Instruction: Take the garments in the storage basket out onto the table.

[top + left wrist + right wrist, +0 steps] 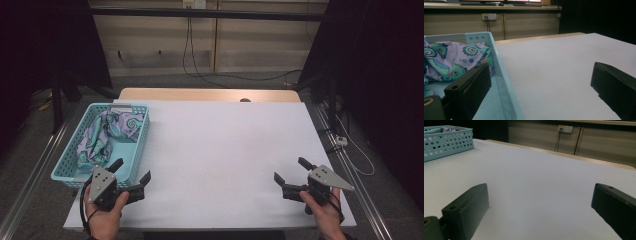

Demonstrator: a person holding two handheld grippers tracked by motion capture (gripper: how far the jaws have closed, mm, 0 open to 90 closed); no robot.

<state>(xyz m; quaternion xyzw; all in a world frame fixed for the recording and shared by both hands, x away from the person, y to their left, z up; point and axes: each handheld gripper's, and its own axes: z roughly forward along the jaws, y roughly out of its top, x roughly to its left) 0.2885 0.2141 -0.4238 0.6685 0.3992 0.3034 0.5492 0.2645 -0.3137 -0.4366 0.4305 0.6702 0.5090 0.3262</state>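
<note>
The patterned cloth lies bunched in the pale blue basket at the table's left edge. The left gripper sits just beside the basket's near corner, jaws spread, grasping nothing. The right gripper rests well apart at the near right, its 2 jaws likewise spread and empty.

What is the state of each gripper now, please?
Left gripper: open, holding nothing, beside the light blue perforated plastic basket.
Right gripper: open, holding nothing.
</note>
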